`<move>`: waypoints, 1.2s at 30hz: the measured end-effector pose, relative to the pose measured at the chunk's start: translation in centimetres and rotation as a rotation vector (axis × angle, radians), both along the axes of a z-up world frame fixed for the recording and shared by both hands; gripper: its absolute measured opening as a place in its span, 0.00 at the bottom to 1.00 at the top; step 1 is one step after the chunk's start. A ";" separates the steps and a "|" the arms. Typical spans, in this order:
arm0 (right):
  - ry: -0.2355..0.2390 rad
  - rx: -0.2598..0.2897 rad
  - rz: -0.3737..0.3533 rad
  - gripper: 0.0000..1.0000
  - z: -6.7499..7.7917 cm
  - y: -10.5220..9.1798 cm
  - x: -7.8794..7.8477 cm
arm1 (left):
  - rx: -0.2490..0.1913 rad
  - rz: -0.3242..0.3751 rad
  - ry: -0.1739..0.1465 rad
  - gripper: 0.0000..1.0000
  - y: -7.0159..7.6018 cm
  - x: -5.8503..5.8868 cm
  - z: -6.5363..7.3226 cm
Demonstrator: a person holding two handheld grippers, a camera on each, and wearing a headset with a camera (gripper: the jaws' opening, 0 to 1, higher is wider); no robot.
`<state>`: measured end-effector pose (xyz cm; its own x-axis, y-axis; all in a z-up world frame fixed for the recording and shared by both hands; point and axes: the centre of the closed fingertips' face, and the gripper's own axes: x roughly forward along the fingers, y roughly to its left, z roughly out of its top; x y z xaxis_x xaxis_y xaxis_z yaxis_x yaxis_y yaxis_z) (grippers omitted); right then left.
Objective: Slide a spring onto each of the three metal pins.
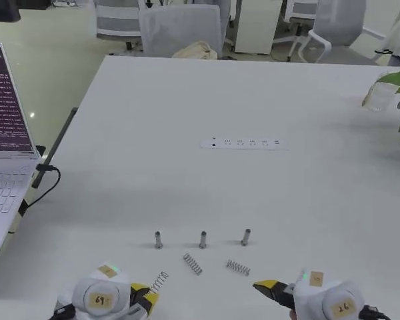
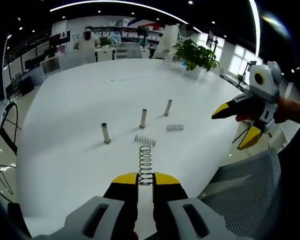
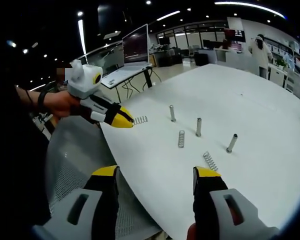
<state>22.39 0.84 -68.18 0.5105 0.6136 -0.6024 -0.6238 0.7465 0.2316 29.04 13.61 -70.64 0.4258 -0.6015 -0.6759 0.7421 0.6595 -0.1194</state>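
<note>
left hand-held gripper (image 2: 146, 179): pinching spring (image 2: 146, 161) end (near table (image 2: 65, 150) edge) | right hand-held gripper (image 3: 157, 172): wide apart, empty

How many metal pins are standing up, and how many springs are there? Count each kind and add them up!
Pins: 3
Springs: 3, with one spring pinched by the left gripper
Total: 6

"69" on left hand-held gripper (image 1: 149, 297), "26" on right hand-held gripper (image 1: 267, 288)
</note>
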 end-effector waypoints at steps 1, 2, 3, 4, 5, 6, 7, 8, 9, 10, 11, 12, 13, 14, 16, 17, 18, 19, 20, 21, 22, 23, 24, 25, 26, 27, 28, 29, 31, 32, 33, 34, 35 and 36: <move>-0.003 0.001 0.005 0.58 0.1 0.2 0.0 | -0.007 -0.013 -0.005 0.02 -0.2 -0.1 0.3; -0.005 0.005 0.010 0.57 0.3 0.4 0.1 | -0.008 -0.019 -0.009 0.02 -0.3 -0.1 0.5; -0.006 0.006 0.012 0.57 0.3 0.5 0.1 | -0.008 -0.027 -0.014 0.02 -0.3 -0.1 0.8; -0.009 0.010 0.019 0.56 0.4 0.6 0.3 | -0.009 -0.034 -0.017 0.02 -0.4 -0.1 1.0; -0.010 0.012 0.020 0.56 0.4 0.7 0.3 | -0.011 -0.042 -0.022 0.02 -0.6 -0.1 1.3; -0.012 0.015 0.022 0.56 0.5 0.8 0.4 | -0.014 -0.053 -0.028 0.02 -0.7 -0.2 1.6; -0.013 0.018 0.024 0.56 0.5 0.9 0.5 | -0.015 -0.071 -0.037 0.02 -0.9 -0.2 1.9; -0.016 0.021 0.026 0.55 0.6 0.9 0.6 | -0.015 -0.077 -0.041 0.02 -1.0 -0.2 2.0; -0.019 0.024 0.027 0.55 0.6 1.0 0.7 | -0.017 -0.093 -0.047 0.02 -1.2 -0.2 2.3; -0.021 0.026 0.026 0.54 0.6 1.0 0.8 | -0.021 -0.113 -0.053 0.02 -1.5 -0.3 2.6; -0.025 0.032 0.026 0.53 0.6 1.1 1.0 | -0.024 -0.136 -0.058 0.02 -1.8 -0.5 2.8; -0.028 0.040 0.023 0.53 0.7 1.1 1.1 | -0.028 -0.165 -0.060 0.02 -2.2 -0.7 3.0; -0.029 0.051 0.021 0.52 0.7 1.2 1.3 | -0.026 -0.186 -0.063 0.02 -2.4 -0.9 3.1; -0.029 0.054 0.020 0.51 0.7 1.3 1.3 | -0.023 -0.213 -0.066 0.02 -2.8 -1.2 3.2; -0.033 0.052 0.029 0.50 0.8 1.5 1.4 | -0.027 -0.252 -0.070 0.02 -3.4 -1.7 3.4; -0.034 0.052 0.032 0.49 0.8 1.6 1.4 | -0.028 -0.268 -0.073 0.02 -3.7 -1.9 3.5; -0.033 0.052 0.032 0.48 0.8 1.6 1.4 | -0.029 -0.282 -0.073 0.02 -3.9 -2.1 3.6; -0.029 0.052 0.033 0.47 0.7 1.6 1.4 | -0.036 -0.310 -0.075 0.02 -4.3 -2.5 3.8; -0.026 0.045 0.040 0.46 0.5 1.6 1.3 | -0.044 -0.329 -0.077 0.02 -4.6 -2.7 3.9; -0.026 0.041 0.052 0.46 0.4 1.7 1.3 | -0.058 -0.355 -0.072 0.02 -5.1 -3.1 4.0; -0.025 0.042 0.056 0.45 0.4 1.7 1.2 | -0.058 -0.361 -0.069 0.02 -5.2 -3.3 4.0; -0.026 0.045 0.064 0.45 0.4 1.8 1.2 | -0.057 -0.382 -0.071 0.02 -5.5 -3.6 4.1; -0.027 0.047 0.069 0.44 0.5 1.9 1.2 | -0.058 -0.398 -0.072 0.02 -5.8 -3.9 4.1; -0.027 0.048 0.074 0.43 0.5 2.0 1.1 | -0.057 -0.410 -0.074 0.02 -5.9 -4.1 4.2; -0.031 0.049 0.079 0.42 0.6 2.1 1.2 | -0.055 -0.430 -0.075 0.02 -6.2 -4.5 4.1; -0.033 0.053 0.081 0.42 0.7 2.1 1.2 | -0.055 -0.443 -0.076 0.02 -6.3 -4.7 4.1; -0.034 0.057 0.082 0.41 0.8 2.2 1.2 | -0.056 -0.458 -0.075 0.02 -6.6 -5.0 4.1; -0.037 0.062 0.085 0.40 0.9 2.2 1.2 | -0.056 -0.467 -0.074 0.02 -6.7 -5.2 4.0; -0.042 0.070 0.093 0.38 1.0 2.3 1.2 | -0.056 -0.490 -0.073 0.02 -7.0 -5.6 4.0; -0.044 0.076 0.096 0.36 1.1 2.4 1.2 | -0.053 -0.505 -0.077 0.02 -7.2 -5.8 4.0; -0.045 0.080 0.100 0.35 1.2 2.5 1.2 | -0.053 -0.516 -0.077 0.02 -7.3 -6.0 4.0; -0.047 0.083 0.103 0.34 1.3 2.6 1.2 | -0.053 -0.519 -0.077 0.02 -7.3 -6.1 4.0; -0.048 0.088 0.109 0.32 1.3 2.7 1.2 | -0.054 -0.532 -0.080 0.02 -7.5 -6.2 4.1; -0.049 0.092 0.114 0.30 1.4 2.8 1.1 | -0.053 -0.540 -0.081 0.02 -7.5 -6.3 4.1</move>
